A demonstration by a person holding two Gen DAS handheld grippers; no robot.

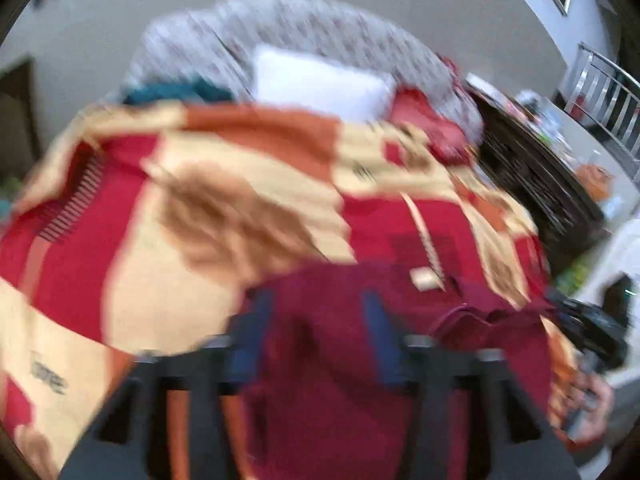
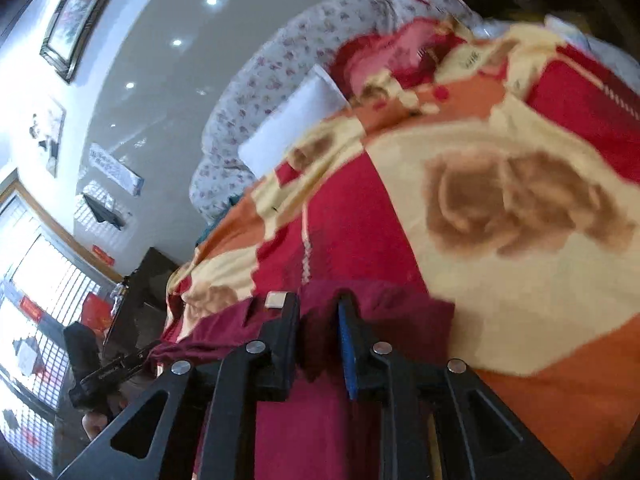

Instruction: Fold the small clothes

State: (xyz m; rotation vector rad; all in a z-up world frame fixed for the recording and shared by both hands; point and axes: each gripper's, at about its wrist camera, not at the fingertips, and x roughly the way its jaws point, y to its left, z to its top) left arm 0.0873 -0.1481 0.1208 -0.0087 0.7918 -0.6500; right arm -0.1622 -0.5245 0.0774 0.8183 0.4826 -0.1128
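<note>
A maroon garment [image 1: 340, 360] with a small tan label [image 1: 423, 279] lies on a red, cream and orange blanket [image 1: 160, 220]. My left gripper [image 1: 316, 320] has blue-padded fingers [image 1: 252, 332] spread apart, with the maroon cloth between them; the view is blurred. My right gripper [image 2: 320, 320] is nearly closed, its fingers [image 2: 348, 340] pinching a fold of the same maroon garment [image 2: 328, 420]. The right gripper also shows at the right edge of the left wrist view [image 1: 588, 328], and the left gripper at the left of the right wrist view [image 2: 108, 372].
The blanket [image 2: 500, 300] covers a bed with a white pillow [image 1: 320, 80] and a floral quilt [image 1: 300, 28] at the far end. A pink-red cloth [image 1: 424, 120] lies near the pillow. A dark wooden bed frame [image 1: 532, 184] stands at the right.
</note>
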